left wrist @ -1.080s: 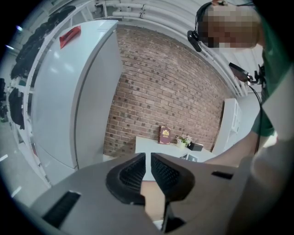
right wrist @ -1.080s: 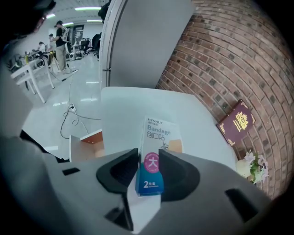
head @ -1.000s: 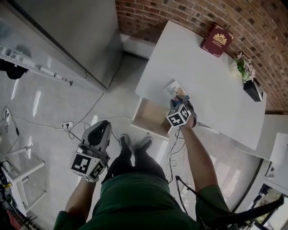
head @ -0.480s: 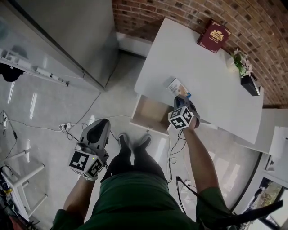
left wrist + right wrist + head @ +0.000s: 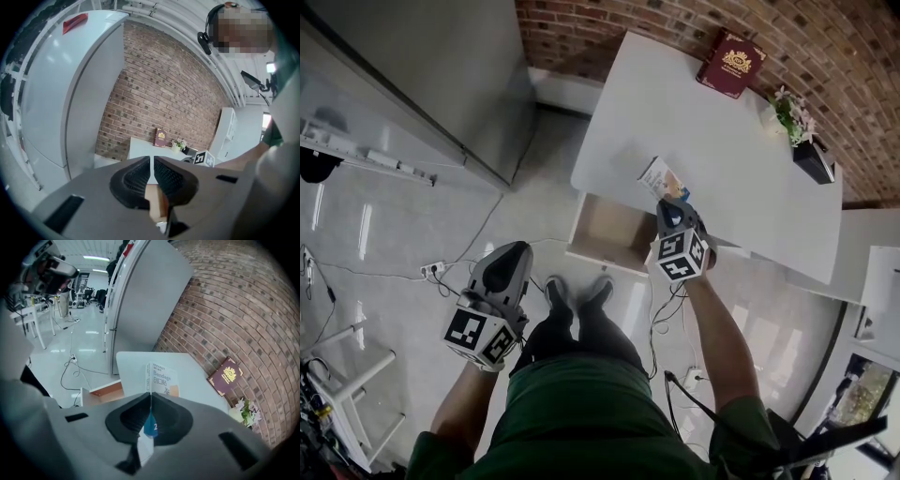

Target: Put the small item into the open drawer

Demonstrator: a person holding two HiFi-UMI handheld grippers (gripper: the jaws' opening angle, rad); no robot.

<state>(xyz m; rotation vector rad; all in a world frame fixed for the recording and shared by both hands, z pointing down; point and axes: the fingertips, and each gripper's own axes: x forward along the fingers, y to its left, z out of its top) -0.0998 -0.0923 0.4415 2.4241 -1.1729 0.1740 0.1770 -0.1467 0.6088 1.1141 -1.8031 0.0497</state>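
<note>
A small white bandage box [image 5: 662, 177] [image 5: 161, 377] is gripped on its thin edge by my right gripper [image 5: 668, 206] [image 5: 150, 398]. Its jaws have just been closing on the box, which now hangs a little above the white table [image 5: 722, 141] near the front edge. The open drawer [image 5: 605, 230] [image 5: 104, 390], with its bare wooden bottom, lies just left of and below this gripper. My left gripper [image 5: 510, 255] [image 5: 152, 165] hangs over the floor to the left, shut with nothing between its jaws.
A dark red book [image 5: 730, 63] [image 5: 226, 375] lies at the table's far edge by the brick wall. A small plant [image 5: 786, 111] and a black pot [image 5: 814, 161] stand at the right. A grey cabinet [image 5: 422, 66] fills the left. Cables [image 5: 441, 267] trail on the floor.
The right gripper has shut on the bandage box and risen from the table with it. The left gripper has stayed put.
</note>
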